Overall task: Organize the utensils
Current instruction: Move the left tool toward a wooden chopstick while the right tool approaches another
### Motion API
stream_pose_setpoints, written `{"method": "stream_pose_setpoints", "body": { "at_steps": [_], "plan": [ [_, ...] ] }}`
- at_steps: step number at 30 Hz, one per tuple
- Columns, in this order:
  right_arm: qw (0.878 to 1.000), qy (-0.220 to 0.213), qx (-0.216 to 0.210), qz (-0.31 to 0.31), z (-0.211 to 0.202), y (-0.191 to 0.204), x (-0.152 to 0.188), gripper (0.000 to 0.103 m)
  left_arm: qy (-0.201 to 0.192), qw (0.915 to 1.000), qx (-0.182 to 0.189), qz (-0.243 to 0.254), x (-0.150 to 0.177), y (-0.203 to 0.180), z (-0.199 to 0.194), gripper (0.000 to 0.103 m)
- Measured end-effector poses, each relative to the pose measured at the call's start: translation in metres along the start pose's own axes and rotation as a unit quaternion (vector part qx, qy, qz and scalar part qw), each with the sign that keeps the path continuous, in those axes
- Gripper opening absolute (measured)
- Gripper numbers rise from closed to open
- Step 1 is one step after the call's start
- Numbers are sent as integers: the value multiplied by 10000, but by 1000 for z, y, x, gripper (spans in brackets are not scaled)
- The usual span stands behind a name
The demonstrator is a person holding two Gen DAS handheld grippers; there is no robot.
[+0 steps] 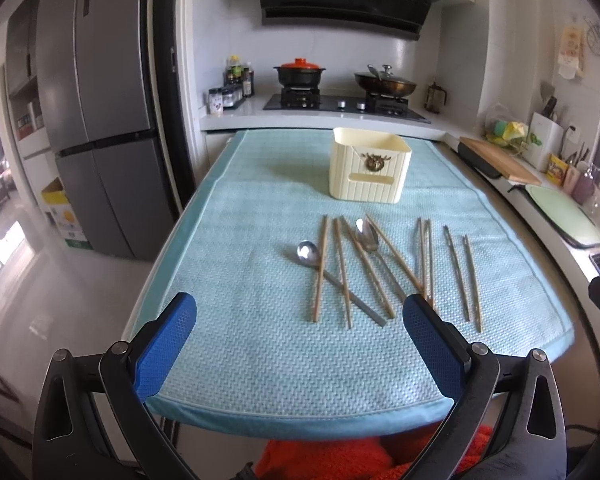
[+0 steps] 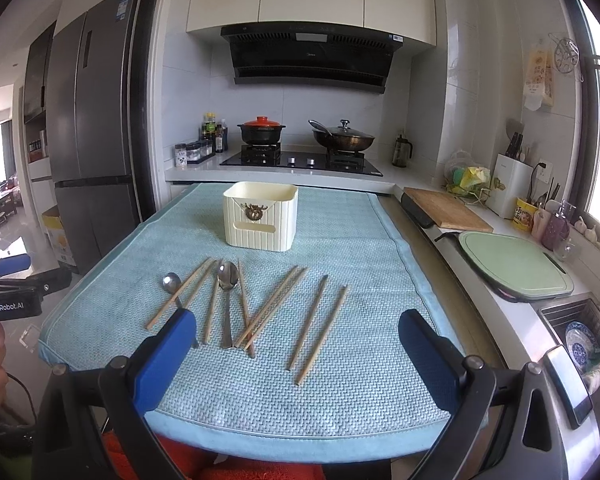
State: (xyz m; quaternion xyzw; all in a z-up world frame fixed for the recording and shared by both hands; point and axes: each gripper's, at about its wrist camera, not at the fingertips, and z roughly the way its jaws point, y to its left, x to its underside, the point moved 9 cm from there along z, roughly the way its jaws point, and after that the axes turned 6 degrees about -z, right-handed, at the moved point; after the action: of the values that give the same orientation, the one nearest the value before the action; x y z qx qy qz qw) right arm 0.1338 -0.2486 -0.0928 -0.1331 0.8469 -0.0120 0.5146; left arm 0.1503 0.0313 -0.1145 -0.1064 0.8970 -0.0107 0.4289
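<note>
Left gripper [image 1: 300, 312]: jaws spread wide, nothing between the blue pads, hovering over the near edge of the table [image 1: 496, 200]. Right gripper [image 2: 298, 326]: same, jaws wide and empty, over the same near edge.

Table is covered by a light teal woven cloth [image 1: 260, 340]. All utensils lie loose on it, ahead of both sets of jaws.

Left wrist view:
- Wooden chopsticks [image 1: 320, 272] fan out just beyond the jaw gap; several cross each other.
- One steel spoon with round bowl [image 1: 307, 251] sits ahead and slightly left of centre of the gap; its handle runs under two chopsticks toward the right pad.
- Second steel spoon [image 1: 365, 232] lies ahead, centre-right, among crossed chopsticks.
- Two separate chopsticks [image 1: 464, 276] lie beyond and outside the right pad, apart from the main pile.
- Cream ribbed plastic utensil holder [image 1: 370, 166], upright, with a brass ornament on its front, stands well beyond the utensils, right of the gap's centre line. Cannot tell if anything is inside.

Right wrist view:
- Same pile sits ahead of the left pad; the left pad hides some of the near ends.
- The separate chopstick pair [image 2: 320, 328] lies inside the gap, near centre.
- Holder [image 2: 260, 216] stands far ahead, left of centre.

Behind the table: gas hob [image 2: 300, 160] carrying a black pot with an orange lid [image 2: 261, 128] and a lidded wok [image 2: 343, 138].
</note>
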Motion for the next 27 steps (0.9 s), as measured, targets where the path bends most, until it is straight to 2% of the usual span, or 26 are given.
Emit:
{"method": "stream_pose_setpoints", "body": {
  "at_steps": [11,17,19,21,26,27],
  "plan": [
    [9952,783,474,332,81,-51,31,103,531,9985,7,-105,8,11,63,103],
    [9915,1079,393,613,126,-62,48,101,660,9978,-21,57,9,9,91,103],
    [9896,1240,318,649,145,-60,55,87,706,9974,-33,119,9,8,102,103],
    [9869,1445,245,681,166,-58,61,77,775,9969,2,128,9,8,111,102],
    [9816,1733,85,798,213,-54,68,66,875,9961,16,70,8,10,129,102],
    [9804,1785,74,826,222,-54,69,61,913,9958,36,47,8,10,132,103]
  ]
}}
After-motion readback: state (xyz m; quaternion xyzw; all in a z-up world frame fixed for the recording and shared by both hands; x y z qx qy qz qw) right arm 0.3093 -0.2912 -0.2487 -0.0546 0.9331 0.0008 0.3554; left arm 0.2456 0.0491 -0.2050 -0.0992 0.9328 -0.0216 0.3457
